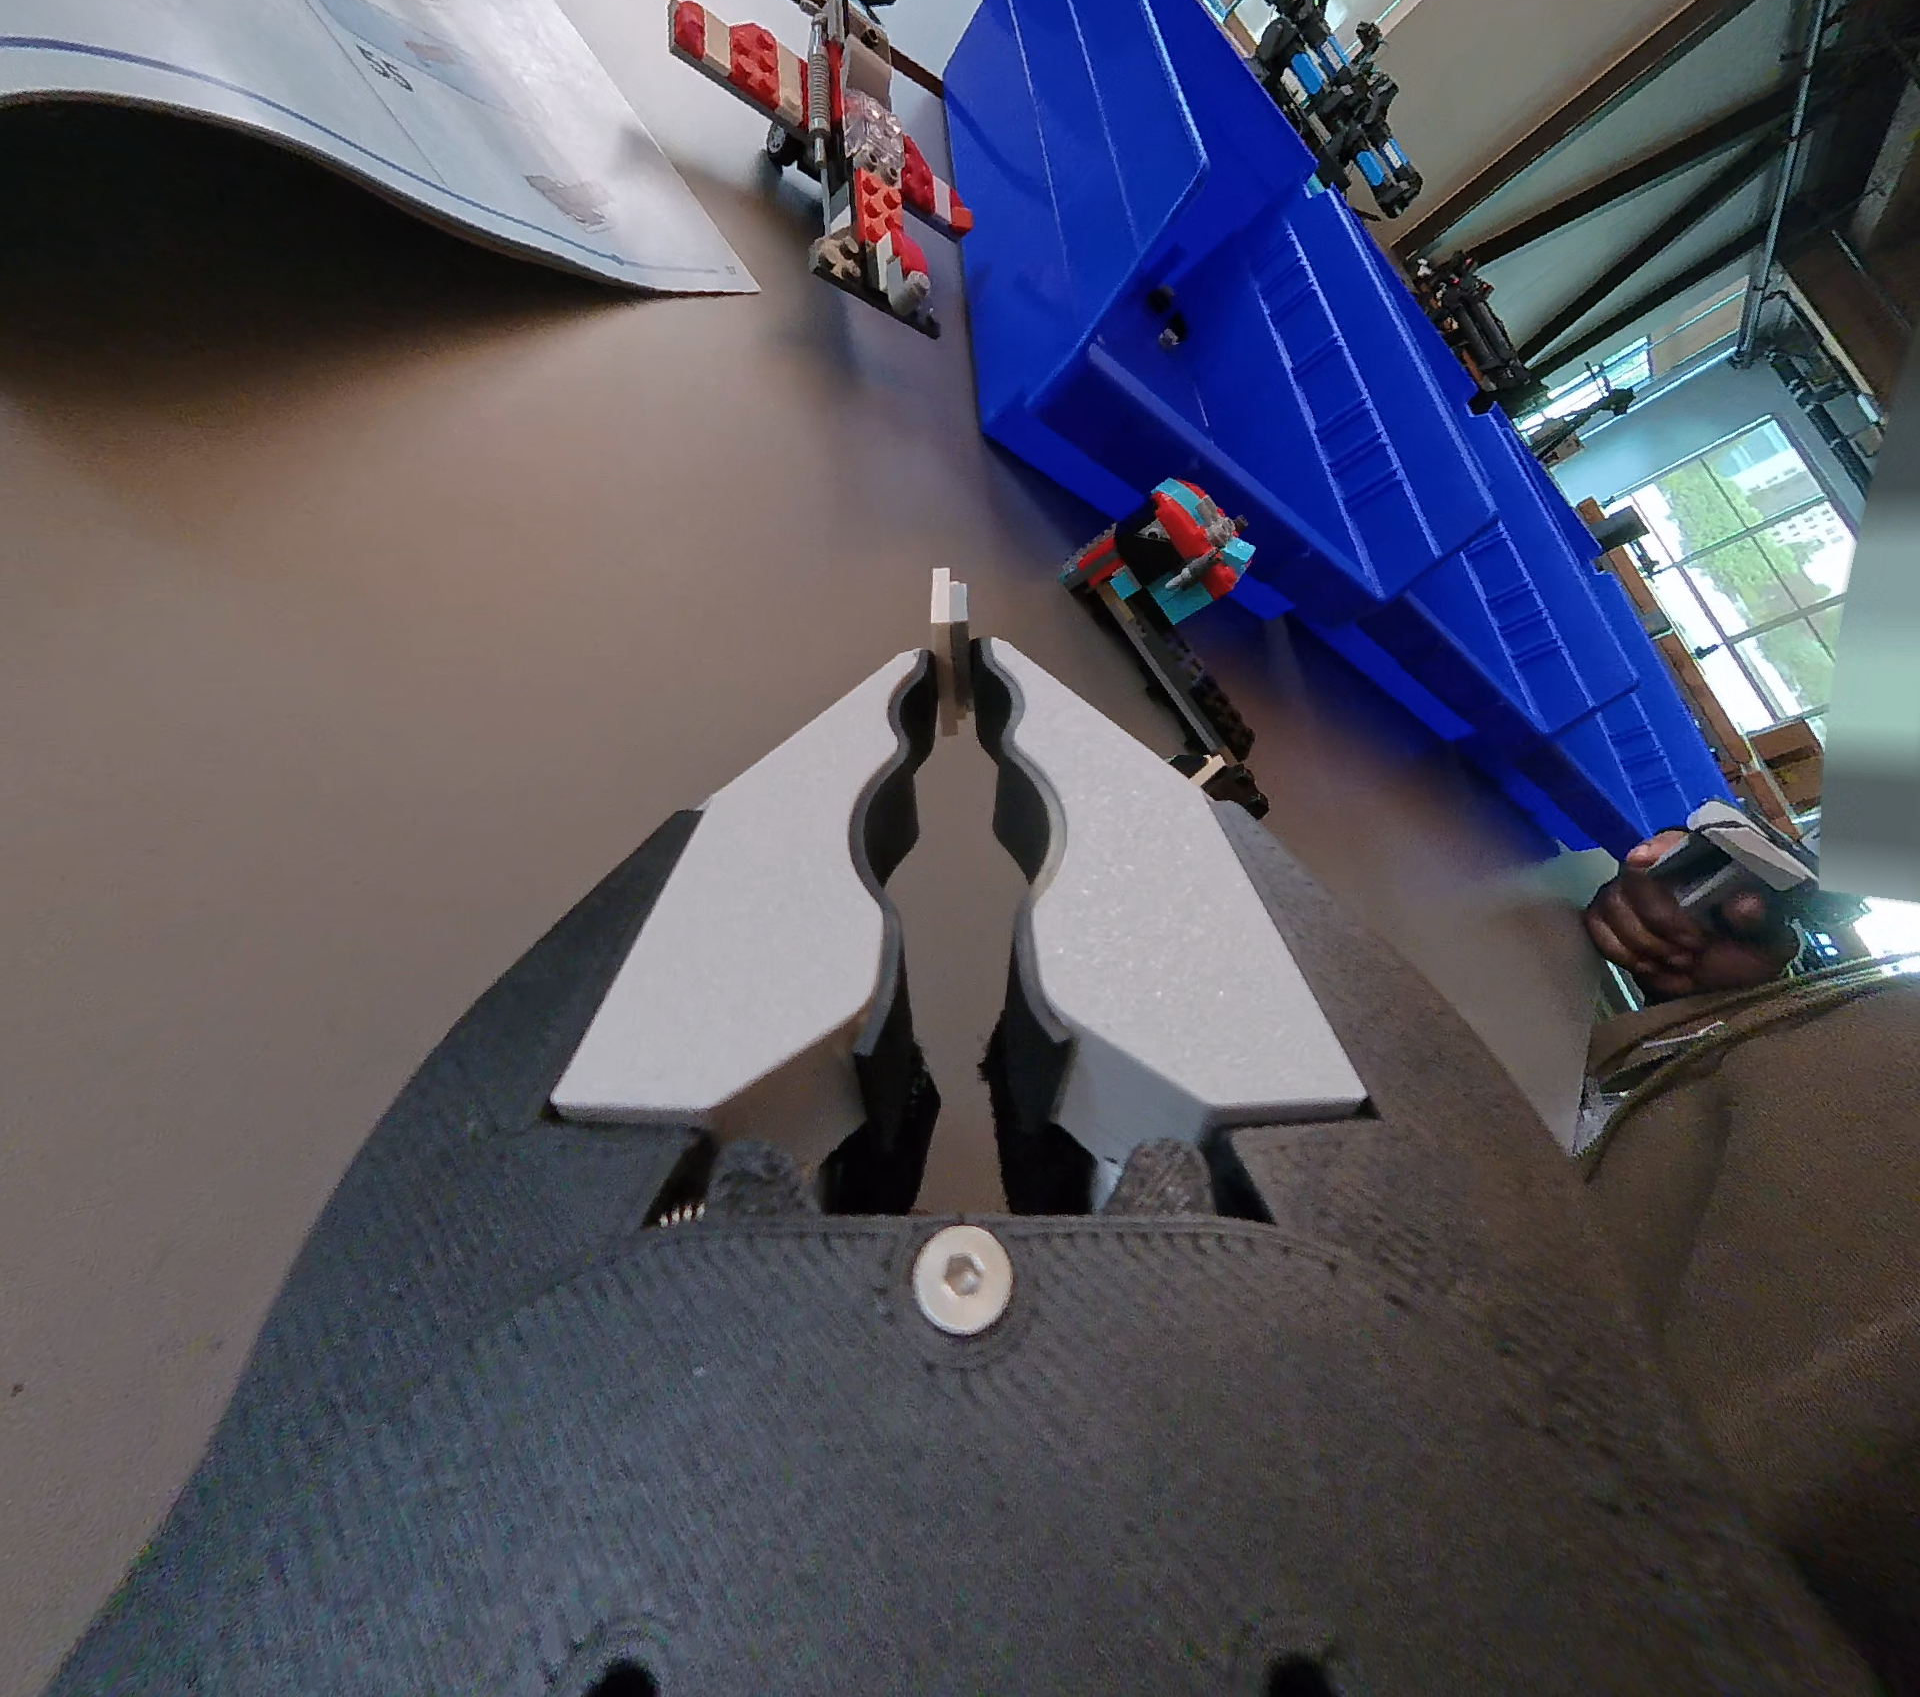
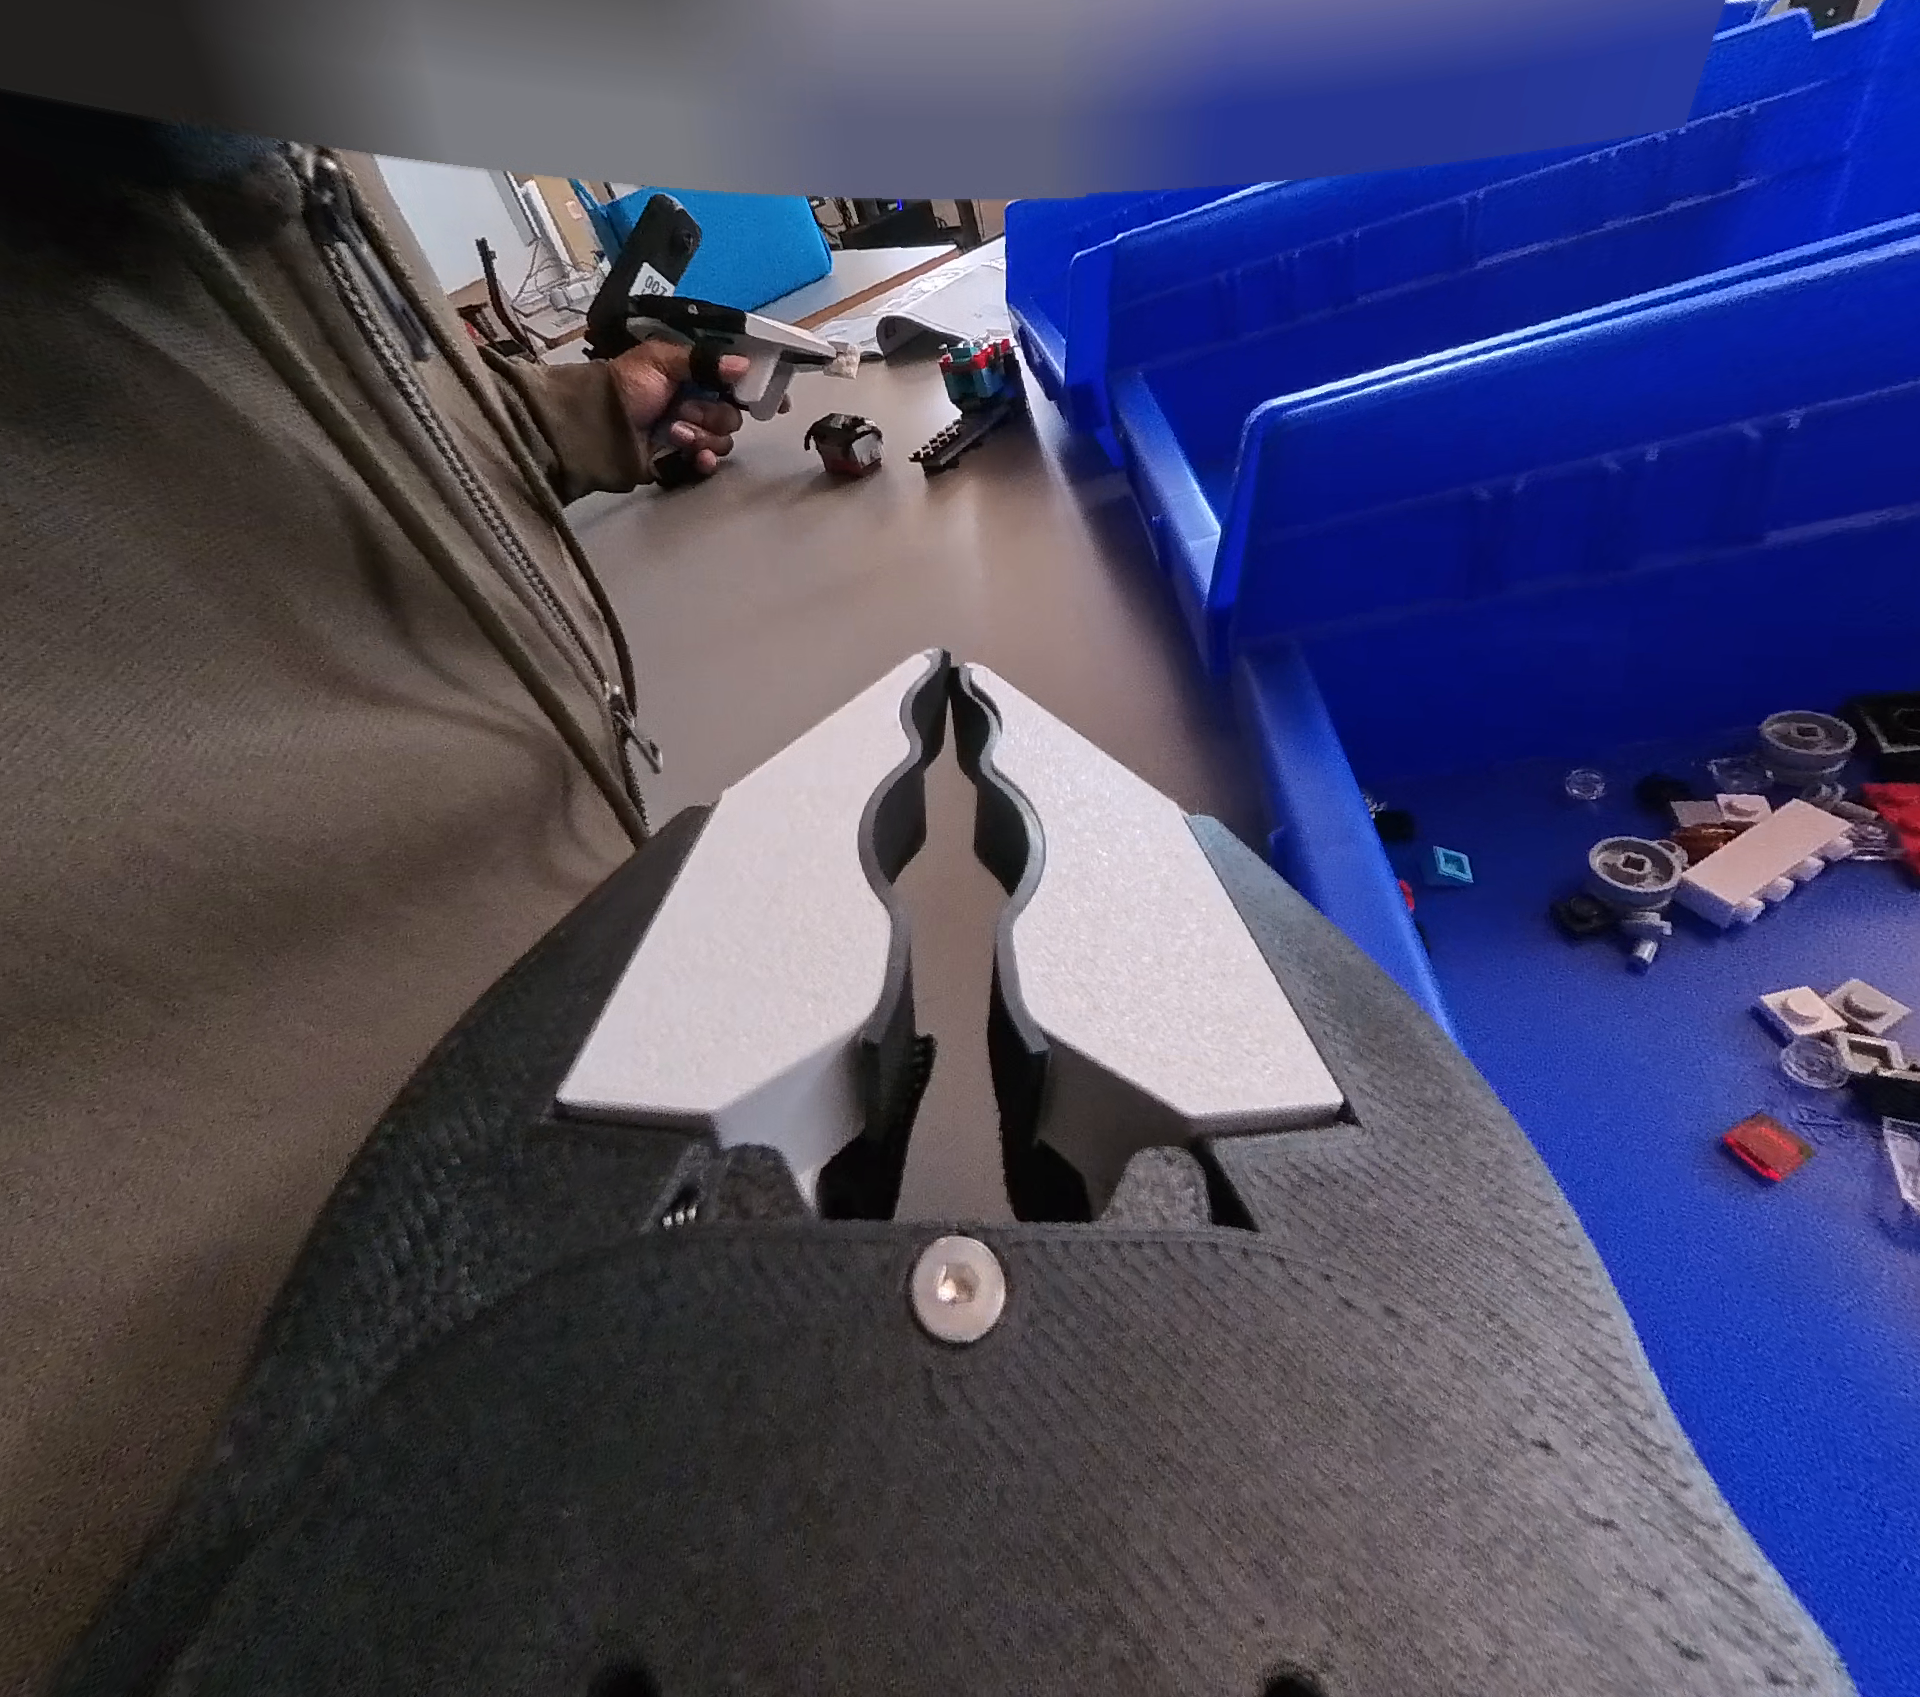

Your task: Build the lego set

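Left tongs (image 1: pixel 951 660) pinch thin pale stacked plastic plates (image 1: pixel 950 621) by one edge, above bench (image 1: pixel 520 556); could slip, fall. Right tongs (image 2: pixel 951 676) shut, empty, beside blue plastic bin (image 2: pixel 1340 816).

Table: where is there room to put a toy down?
The table is bare between the booklet and the left gripper, and in front of the right gripper. It is crowded along the blue bins, where the brick plane and brick model stand.
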`<state>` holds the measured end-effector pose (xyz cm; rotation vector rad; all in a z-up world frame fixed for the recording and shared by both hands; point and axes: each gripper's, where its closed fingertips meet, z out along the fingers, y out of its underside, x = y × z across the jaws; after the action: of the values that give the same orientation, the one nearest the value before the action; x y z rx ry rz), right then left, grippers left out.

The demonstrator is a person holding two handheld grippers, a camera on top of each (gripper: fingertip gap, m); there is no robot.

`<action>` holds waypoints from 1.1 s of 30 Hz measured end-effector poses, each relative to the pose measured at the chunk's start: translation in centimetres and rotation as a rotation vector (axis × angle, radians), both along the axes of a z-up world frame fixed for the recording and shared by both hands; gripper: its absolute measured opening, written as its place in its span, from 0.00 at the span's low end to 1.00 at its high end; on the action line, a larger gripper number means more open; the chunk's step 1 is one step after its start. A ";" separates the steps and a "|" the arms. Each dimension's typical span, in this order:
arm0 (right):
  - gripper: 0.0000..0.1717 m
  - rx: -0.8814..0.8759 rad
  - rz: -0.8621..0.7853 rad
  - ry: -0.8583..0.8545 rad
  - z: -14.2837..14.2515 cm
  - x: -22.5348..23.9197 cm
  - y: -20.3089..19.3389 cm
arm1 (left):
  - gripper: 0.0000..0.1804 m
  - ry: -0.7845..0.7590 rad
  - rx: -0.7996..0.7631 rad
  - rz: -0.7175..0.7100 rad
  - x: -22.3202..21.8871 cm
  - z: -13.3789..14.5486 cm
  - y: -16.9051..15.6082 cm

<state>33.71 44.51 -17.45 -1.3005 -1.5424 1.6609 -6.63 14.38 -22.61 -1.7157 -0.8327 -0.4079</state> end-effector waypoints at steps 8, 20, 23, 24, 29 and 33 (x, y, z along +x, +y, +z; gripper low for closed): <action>0.00 0.000 0.012 0.019 0.4 0.0 -0.2 | 0.04 -0.002 0.000 0.000 0.0 0.0 0.0; 0.00 0.047 0.025 0.131 1.6 -2.3 -1.1 | 0.04 0.013 0.019 -0.004 0.1 0.4 -0.1; 0.00 0.016 0.003 0.117 1.6 -2.5 -0.5 | 0.04 0.010 0.017 -0.008 0.2 0.3 0.0; 0.00 0.017 0.001 0.111 1.5 -2.6 -0.5 | 0.04 0.010 0.017 -0.009 0.2 0.3 0.0; 0.00 0.040 -0.013 0.049 0.6 -3.2 -0.5 | 0.04 0.009 0.015 -0.009 0.2 0.3 0.0; 0.00 0.030 -0.025 0.037 0.5 -3.4 -0.3 | 0.04 0.010 0.016 -0.009 0.2 0.3 0.0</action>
<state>30.33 44.25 -16.97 -1.2613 -1.5179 1.6312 -6.48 14.39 -22.34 -1.7066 -0.8127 -0.4111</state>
